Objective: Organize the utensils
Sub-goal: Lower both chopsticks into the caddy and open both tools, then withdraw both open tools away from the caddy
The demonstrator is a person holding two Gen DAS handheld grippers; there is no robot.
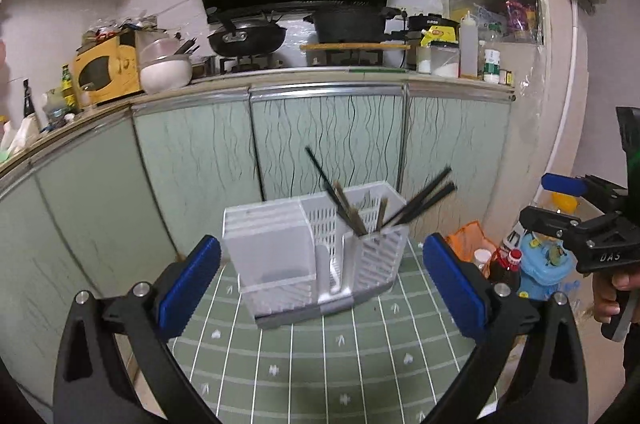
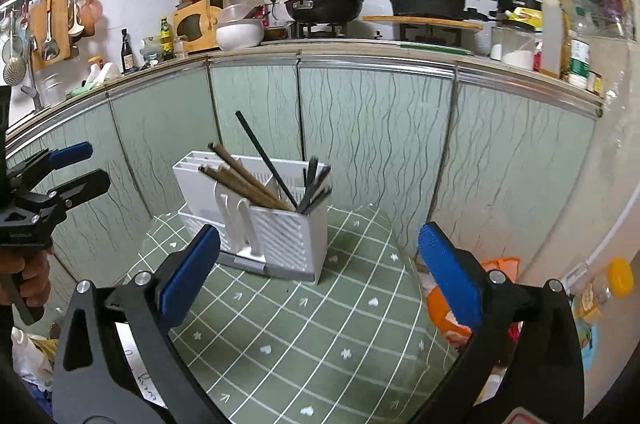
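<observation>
Left wrist view. The left gripper (image 1: 320, 284) has its blue-padded fingers spread wide, holding nothing, low over the green tablecloth with a white grid (image 1: 320, 364). Between and beyond the fingertips stands the white slatted plastic utensil holder (image 1: 312, 252), on the cloth and in front of the pale green cabinet doors (image 1: 192, 152). Its right-hand compartment holds the utensils: brown wooden chopsticks (image 1: 346, 206) leaning left and black chopsticks (image 1: 424, 198) leaning right, with one more thin black stick (image 1: 318, 164) angled up to the left. This view is slightly blurred, so a count is unreliable. The right gripper (image 1: 560, 202) appears at the right edge, fingers parted, well apart from the holder.

Right wrist view. The right gripper (image 2: 320, 268) is likewise spread and empty above the cloth. The holder (image 2: 256, 216) stands near the far edge of the cloth, and no loose utensil is visible on the table. The brown (image 2: 244, 180) and black (image 2: 314, 184) chopsticks share one compartment and splay in opposite directions.

Procedure, as judged: the remaining work appears to be sorting or straightening the sticks. Grip one colour group near its upper ends, close the pads squarely across the shafts, and lift vertically before transferring. Brace the holder with the other gripper, since it looks light enough to tip or slide on the cloth.
</observation>
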